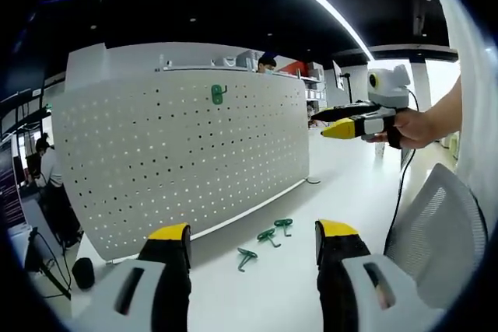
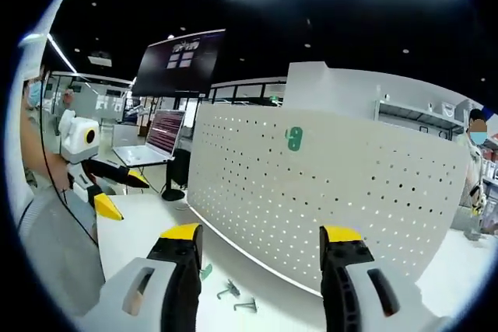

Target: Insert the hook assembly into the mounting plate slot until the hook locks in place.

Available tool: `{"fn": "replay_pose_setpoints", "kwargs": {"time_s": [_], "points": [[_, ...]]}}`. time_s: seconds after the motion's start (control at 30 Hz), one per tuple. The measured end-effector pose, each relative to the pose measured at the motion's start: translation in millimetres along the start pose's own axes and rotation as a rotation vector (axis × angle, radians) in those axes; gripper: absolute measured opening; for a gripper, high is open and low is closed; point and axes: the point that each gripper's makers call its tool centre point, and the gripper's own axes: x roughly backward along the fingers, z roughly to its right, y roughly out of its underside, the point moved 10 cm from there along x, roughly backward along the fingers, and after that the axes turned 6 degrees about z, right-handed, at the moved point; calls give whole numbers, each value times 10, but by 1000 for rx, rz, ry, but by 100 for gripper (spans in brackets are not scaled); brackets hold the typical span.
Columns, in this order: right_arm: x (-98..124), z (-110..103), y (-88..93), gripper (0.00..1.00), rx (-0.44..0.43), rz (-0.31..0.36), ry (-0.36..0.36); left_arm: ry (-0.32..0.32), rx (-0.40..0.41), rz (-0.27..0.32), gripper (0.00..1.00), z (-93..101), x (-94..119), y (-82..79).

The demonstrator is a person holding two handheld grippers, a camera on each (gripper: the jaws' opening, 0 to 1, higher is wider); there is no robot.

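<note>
A green hook (image 1: 218, 94) is seen mounted high on the white pegboard (image 1: 179, 161); three loose hooks (image 1: 264, 243) lie on the table (image 1: 342, 192). Both the left gripper (image 1: 253, 240) and right gripper (image 2: 261, 245) are held wide open and empty. A laptop (image 2: 152, 144) is revealed in the right gripper view.

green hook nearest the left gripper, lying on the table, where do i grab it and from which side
Probably the long shank of the green hook, not its crossbar end. It lies flat on the white table before the pegboard, so come from above with the open left gripper, jaws straddling the shank across its width.
</note>
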Motion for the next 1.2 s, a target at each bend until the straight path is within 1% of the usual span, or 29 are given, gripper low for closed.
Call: {"fn": "replay_pose_setpoints", "kwargs": {"time_s": [0.1, 0.2, 0.3, 0.67, 1.2], "points": [[55, -26, 20, 60, 15, -6, -1, 5, -1, -5, 67, 5, 0, -4], [118, -47, 37, 60, 16, 1, 0, 6, -2, -5, 67, 5, 0, -1], [163, -44, 94, 60, -4, -10, 15, 10, 3, -5, 67, 5, -2, 8], [360, -89, 192, 59, 3, -40, 20, 7, 2, -16, 67, -3, 26, 22], [584, -134, 281, 60, -21, -47, 55, -9, 18, -14, 67, -28, 91, 37]]}}
